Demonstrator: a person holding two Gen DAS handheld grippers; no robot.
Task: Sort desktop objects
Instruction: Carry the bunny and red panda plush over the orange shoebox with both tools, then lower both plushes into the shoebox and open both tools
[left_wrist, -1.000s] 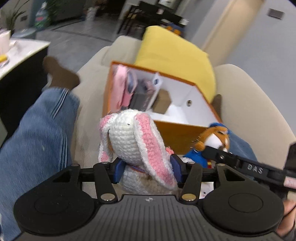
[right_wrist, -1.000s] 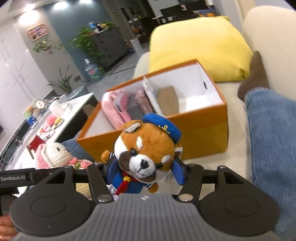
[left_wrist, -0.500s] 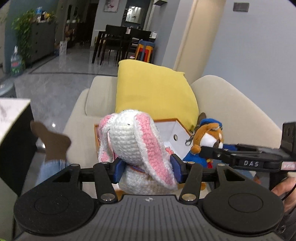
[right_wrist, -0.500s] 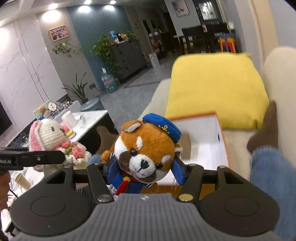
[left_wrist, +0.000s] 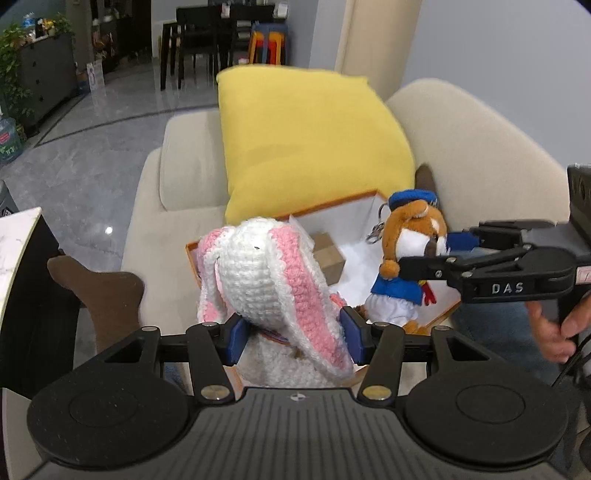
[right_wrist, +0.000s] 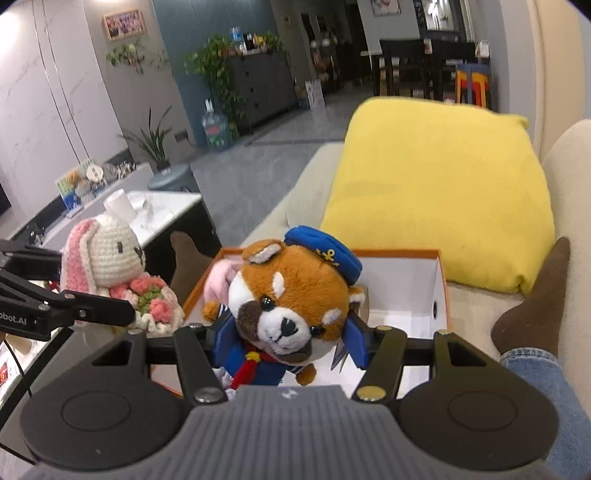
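My left gripper (left_wrist: 293, 338) is shut on a crocheted white bunny (left_wrist: 266, 280) with pink ears, held in the air above the near edge of an orange box (left_wrist: 332, 210). The bunny (right_wrist: 107, 258) also shows at the left of the right wrist view, carrying a knitted flower bunch. My right gripper (right_wrist: 284, 341) is shut on a red panda plush (right_wrist: 291, 299) in a blue sailor cap, held over the same box (right_wrist: 441, 291). In the left wrist view that plush (left_wrist: 410, 258) hangs at the right, clamped in the other gripper's fingers.
The box stands on a beige sofa (left_wrist: 476, 162) in front of a yellow cushion (left_wrist: 310, 144) and holds a brown carton (left_wrist: 327, 251) and pink items (right_wrist: 221, 277). A person's socked feet (left_wrist: 99, 288) (right_wrist: 535, 306) flank it. A marble-topped table (right_wrist: 155, 210) stands at the left.
Both grippers have risen with their toys and the views have tilted up and rolled. The box now sits lower and partly behind the toys; more of the room shows.
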